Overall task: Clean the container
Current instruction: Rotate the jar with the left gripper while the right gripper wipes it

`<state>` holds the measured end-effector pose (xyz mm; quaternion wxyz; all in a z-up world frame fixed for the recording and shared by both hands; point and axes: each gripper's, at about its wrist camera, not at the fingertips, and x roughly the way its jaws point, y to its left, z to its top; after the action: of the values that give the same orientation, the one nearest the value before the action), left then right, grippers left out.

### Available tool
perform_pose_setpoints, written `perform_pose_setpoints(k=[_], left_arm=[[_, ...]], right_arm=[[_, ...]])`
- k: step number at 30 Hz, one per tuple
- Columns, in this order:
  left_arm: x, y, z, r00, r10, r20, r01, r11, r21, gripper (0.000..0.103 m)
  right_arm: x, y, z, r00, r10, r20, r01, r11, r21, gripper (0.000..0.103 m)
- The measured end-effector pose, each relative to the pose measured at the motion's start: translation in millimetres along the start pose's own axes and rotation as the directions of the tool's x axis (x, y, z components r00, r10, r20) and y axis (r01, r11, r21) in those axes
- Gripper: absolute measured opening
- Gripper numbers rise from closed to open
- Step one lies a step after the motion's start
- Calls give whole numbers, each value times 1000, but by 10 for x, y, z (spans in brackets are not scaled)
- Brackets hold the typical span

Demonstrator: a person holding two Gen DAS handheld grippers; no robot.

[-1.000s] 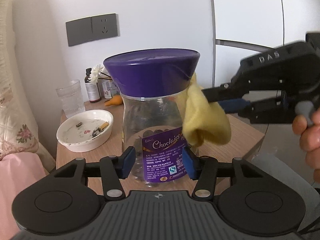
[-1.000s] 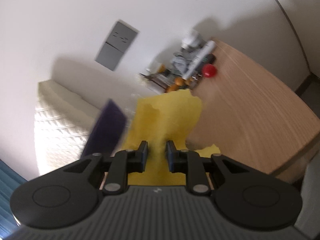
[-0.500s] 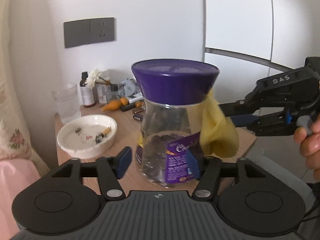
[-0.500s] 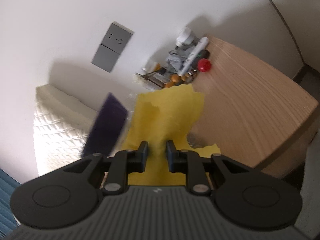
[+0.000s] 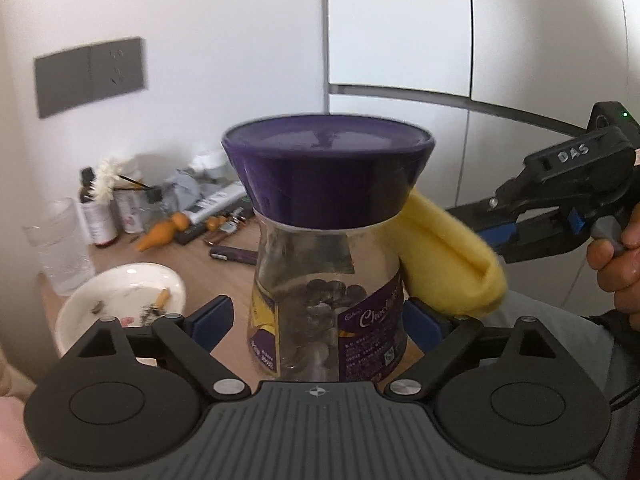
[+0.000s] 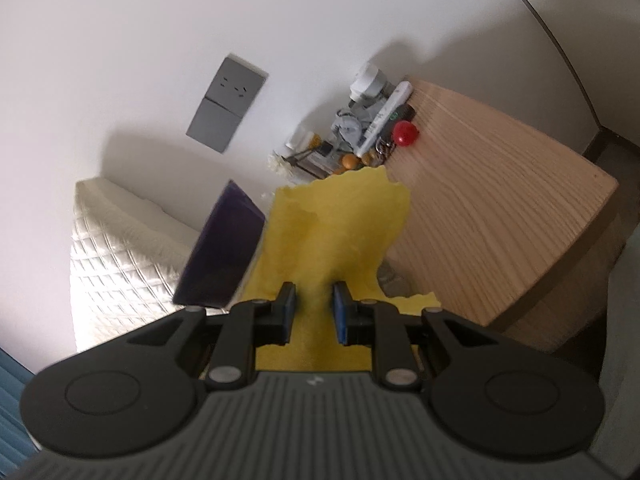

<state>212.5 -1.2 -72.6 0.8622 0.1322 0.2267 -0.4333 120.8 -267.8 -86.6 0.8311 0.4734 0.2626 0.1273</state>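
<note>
Left tongs [image 5: 318,322] opening off the upright jar [image 5: 328,264], lid up; right tongs [image 6: 314,312] stay clamped on yellow cloth [image 6: 336,232].

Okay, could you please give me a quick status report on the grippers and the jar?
Left gripper opening, jar between its pads, not gripped. Right gripper shut on yellow cloth, cloth against jar's side under the purple lid. Nothing in the way.

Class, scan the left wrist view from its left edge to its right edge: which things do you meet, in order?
Clear ribbed drinking glass → white dish with cigarette butts → clear jar with purple lid → yellow cloth → black right gripper → person's hand.
</note>
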Motion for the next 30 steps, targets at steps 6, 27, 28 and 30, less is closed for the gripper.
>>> perform_pose_setpoints(k=[6, 27, 28, 30], left_arm=[[217, -8, 35, 999, -35, -24, 36, 999, 34, 95], [109, -672, -3, 979, 203, -4, -202, 975, -93, 97], [108, -714, -1, 976, 218, 1, -217, 972, -91, 97], [142, -782, -1, 965, 261, 7, -259, 962, -85, 97]], right_arm=[[84, -10, 14, 1000, 3, -9, -3, 1000, 6, 21], [317, -165, 361, 999, 36, -21, -36, 999, -12, 21], [331, -189, 388, 999, 43, -25, -43, 999, -7, 21], [341, -222, 426, 998, 55, -35, -55, 998, 3, 21]])
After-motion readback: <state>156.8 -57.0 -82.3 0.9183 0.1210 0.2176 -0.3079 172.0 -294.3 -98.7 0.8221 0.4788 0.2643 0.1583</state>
